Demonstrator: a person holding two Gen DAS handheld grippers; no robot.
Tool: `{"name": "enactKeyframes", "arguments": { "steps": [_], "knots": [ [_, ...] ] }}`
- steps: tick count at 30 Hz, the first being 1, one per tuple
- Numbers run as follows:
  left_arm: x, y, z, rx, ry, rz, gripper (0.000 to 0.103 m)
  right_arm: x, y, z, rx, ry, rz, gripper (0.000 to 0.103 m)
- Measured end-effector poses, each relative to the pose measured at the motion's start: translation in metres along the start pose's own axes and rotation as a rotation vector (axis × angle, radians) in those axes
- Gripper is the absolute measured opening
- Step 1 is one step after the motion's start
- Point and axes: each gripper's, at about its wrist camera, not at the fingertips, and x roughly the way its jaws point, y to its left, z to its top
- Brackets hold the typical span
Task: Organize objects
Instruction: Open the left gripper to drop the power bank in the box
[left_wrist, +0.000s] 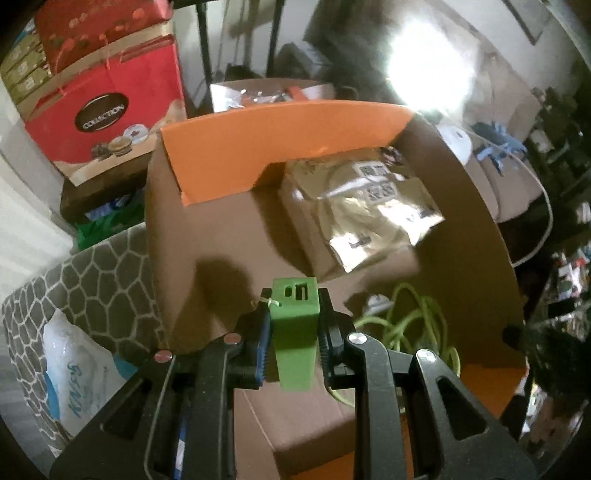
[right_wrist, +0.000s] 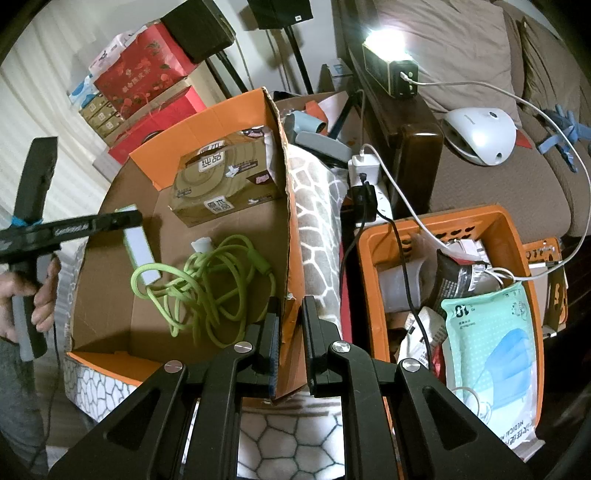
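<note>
My left gripper (left_wrist: 294, 321) is shut on a green power bank (left_wrist: 295, 332) and holds it over the open cardboard box (left_wrist: 207, 236). In the right wrist view the power bank (right_wrist: 138, 251) and the left gripper (right_wrist: 127, 221) hang above the box's left side. Inside the box (right_wrist: 240, 221) lie a coiled green cable (right_wrist: 210, 288) and a tan tissue pack (right_wrist: 225, 181). The cable (left_wrist: 410, 325) and tissue pack (left_wrist: 365, 206) also show in the left wrist view. My right gripper (right_wrist: 291, 325) straddles the box's right wall (right_wrist: 291, 236); the jaws stand slightly apart.
An orange basket (right_wrist: 517, 236) at right holds a mask pack (right_wrist: 491, 350), packets and cables. A patterned blanket (right_wrist: 321, 206) lies between box and basket. Red gift boxes (right_wrist: 147, 85) stand behind. A sofa with a white device (right_wrist: 480, 133) is far right.
</note>
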Motion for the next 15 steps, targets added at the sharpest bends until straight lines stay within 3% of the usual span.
{"name": "enactKeyframes", "arguments": {
  "steps": [3,6,10,15],
  "knots": [
    [0.003,-0.002,0.006,-0.005,-0.005,0.016,0.020,0.000,0.000,0.000,0.000,0.000,-0.001,0.010],
    [0.004,0.000,0.011,-0.036,-0.015,0.001,0.026,0.000,0.000,0.000,0.002,0.002,-0.001,0.010],
    [-0.005,0.002,0.014,-0.054,-0.035,-0.008,0.055,0.000,0.000,0.000,0.001,0.002,-0.003,0.010],
    [-0.022,0.010,0.011,-0.055,-0.062,-0.024,0.058,0.000,0.000,0.000,0.001,0.003,-0.001,0.010]
  ]
}}
